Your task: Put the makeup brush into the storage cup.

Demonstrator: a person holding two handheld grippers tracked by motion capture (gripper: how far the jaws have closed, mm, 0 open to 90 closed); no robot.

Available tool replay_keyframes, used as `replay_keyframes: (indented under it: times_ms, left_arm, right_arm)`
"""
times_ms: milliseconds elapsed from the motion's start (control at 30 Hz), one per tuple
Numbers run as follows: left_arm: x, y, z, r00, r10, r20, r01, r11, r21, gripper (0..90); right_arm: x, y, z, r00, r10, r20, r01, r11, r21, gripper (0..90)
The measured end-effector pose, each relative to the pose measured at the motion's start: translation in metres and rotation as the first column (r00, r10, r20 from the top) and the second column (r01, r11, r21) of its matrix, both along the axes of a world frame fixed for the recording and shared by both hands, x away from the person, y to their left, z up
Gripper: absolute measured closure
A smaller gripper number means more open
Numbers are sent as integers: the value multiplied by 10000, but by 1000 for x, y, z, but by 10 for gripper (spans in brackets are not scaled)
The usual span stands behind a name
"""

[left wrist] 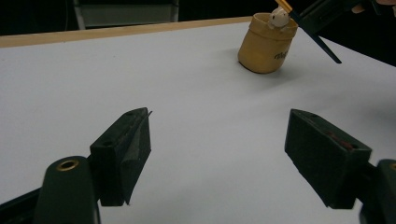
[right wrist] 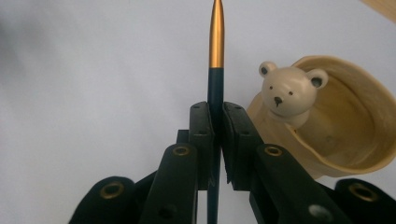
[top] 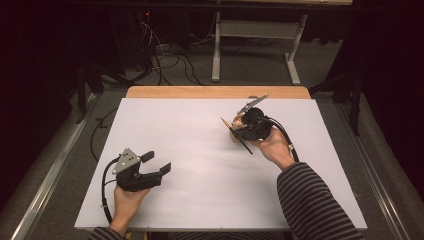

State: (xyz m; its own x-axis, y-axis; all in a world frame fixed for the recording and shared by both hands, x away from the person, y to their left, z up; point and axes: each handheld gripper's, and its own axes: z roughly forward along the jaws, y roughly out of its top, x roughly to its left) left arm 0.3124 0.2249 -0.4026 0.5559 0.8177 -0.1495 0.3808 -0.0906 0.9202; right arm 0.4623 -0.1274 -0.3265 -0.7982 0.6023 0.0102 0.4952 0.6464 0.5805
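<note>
My right gripper (right wrist: 218, 126) is shut on a dark blue pen (right wrist: 216, 51) with a gold tip, which sticks out past the jaws. Just beside it on the right stands a tan wooden cup (right wrist: 359, 135) with a small cream bear figure (right wrist: 287, 93) on its rim. In the high view the right gripper (top: 240, 132) holds the pen (top: 246, 145) slanted at the cup (top: 235, 137), right of centre on the table. My left gripper (top: 157, 162) rests at the front left, open and holding nothing. From the left gripper (left wrist: 219, 154) the cup (left wrist: 266, 46) and pen (left wrist: 317, 39) appear far off.
The white table top (top: 200, 190) has a wooden strip (top: 215, 92) along its far edge. Beyond it, cables (top: 165, 60) lie on the floor by a grey desk frame (top: 260, 30). A striped sleeve (top: 315, 200) comes in at the front right.
</note>
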Motion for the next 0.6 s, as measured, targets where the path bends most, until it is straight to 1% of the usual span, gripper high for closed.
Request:
replay_keyframes:
  times_ms: [67,133,167,200,267,400,467,600]
  left_arm:
    - [0,0,0,10000,16,5,-15,10000,-20,231]
    - [1,0,0,10000,10,-27,-10,10000,20,230]
    - [1,0,0,10000,9,-11,-9,10000,21,231]
    - [1,0,0,10000,7,3,-7,10000,11,231]
    - [0,0,0,10000,4,4,-4,10000,3,231]
    - [0,0,0,10000,-21,-13,21,10000,56,231]
    - [0,0,0,10000,-14,-11,14,10000,35,231]
    - [2,0,-1,10000,-19,-40,19,10000,44,231]
  right_arm:
    - [0,-2,3,9998,70,169,-73,9999,153,852]
    - [-1,-3,5,9996,-5,290,-5,9994,347,853]
    - [-1,-4,6,9994,2,354,-14,9994,348,852]
    - [-1,-5,7,9991,-35,434,14,9988,487,852]
    - [-1,-7,8,9989,-123,445,94,9979,645,852]
    - [-3,-10,12,9979,-182,622,128,9963,854,852]
    - [-3,-12,13,9975,-151,697,87,9958,909,852]
    - [-2,-15,16,9965,-295,781,212,9943,1045,852]
